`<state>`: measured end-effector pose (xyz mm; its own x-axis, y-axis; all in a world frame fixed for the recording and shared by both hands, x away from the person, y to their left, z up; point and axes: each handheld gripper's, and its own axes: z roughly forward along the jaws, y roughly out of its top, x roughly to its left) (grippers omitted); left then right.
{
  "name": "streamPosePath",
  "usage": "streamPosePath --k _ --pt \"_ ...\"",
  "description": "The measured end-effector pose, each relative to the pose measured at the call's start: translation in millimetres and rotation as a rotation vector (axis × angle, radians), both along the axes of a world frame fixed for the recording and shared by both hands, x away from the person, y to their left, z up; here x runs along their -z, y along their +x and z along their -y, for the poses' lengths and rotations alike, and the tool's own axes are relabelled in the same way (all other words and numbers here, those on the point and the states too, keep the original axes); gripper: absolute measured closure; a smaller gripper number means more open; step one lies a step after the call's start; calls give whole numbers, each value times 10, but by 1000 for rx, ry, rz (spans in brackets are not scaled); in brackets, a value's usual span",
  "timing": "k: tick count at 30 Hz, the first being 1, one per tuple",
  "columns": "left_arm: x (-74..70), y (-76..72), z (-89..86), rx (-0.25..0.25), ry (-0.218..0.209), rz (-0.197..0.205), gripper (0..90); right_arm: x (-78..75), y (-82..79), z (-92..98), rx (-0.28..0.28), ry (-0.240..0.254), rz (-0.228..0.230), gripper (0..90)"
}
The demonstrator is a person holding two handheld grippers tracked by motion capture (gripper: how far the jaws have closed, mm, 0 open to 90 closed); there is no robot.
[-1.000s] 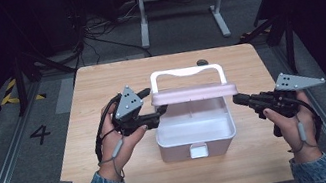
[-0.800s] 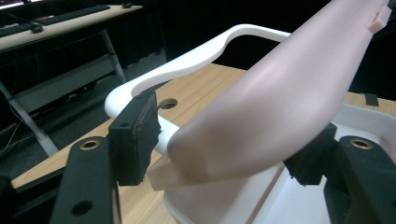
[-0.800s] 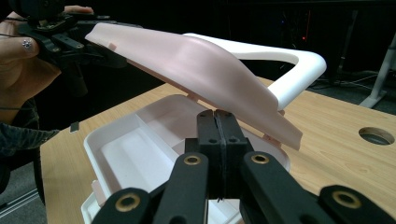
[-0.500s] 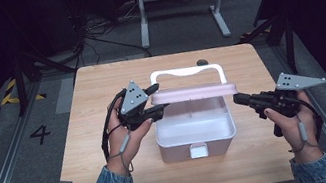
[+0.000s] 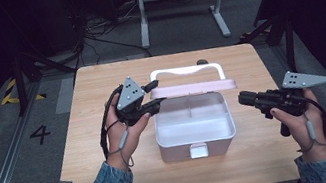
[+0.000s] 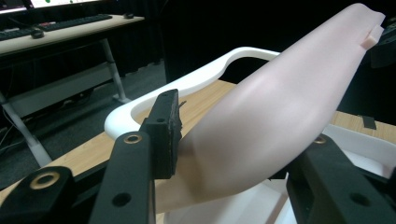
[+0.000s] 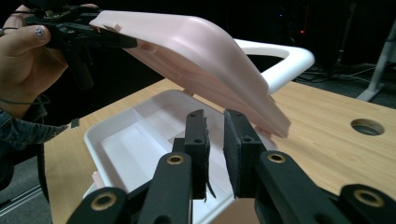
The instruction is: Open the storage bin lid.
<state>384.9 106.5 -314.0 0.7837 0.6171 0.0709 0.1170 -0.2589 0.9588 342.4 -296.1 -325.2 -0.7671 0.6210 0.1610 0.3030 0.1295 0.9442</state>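
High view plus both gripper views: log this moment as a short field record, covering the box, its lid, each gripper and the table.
box: white box, open, divided compartments, nothing seen inside
lid: pink lid, raised at the box's far side
handle: white handle, beyond the lid
left gripper: left gripper, jaws around the lid's left edge
right gripper: right gripper, right of the box, holding nothing, jaws nearly together
table: wooden table

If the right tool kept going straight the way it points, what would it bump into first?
Probably the white box: the right tool points at its right wall, jaws nearly together. The raised pink lid sits higher, though depth is hard to judge.
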Motion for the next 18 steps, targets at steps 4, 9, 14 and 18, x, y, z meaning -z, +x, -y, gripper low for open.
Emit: streamPosePath --k 4,9,14,18 --pt "-38 65 -7 8 2 -18 593 -9 -11 89 20 4 0 803" --pt "-82 119 5 1 22 -18 608 -13 -36 158 40 9 2 801" --pt "-124 223 16 -13 17 -36 617 -11 -58 247 75 2 8 799" --pt "-160 297 33 -28 26 -48 621 4 -55 304 129 -44 17 794"
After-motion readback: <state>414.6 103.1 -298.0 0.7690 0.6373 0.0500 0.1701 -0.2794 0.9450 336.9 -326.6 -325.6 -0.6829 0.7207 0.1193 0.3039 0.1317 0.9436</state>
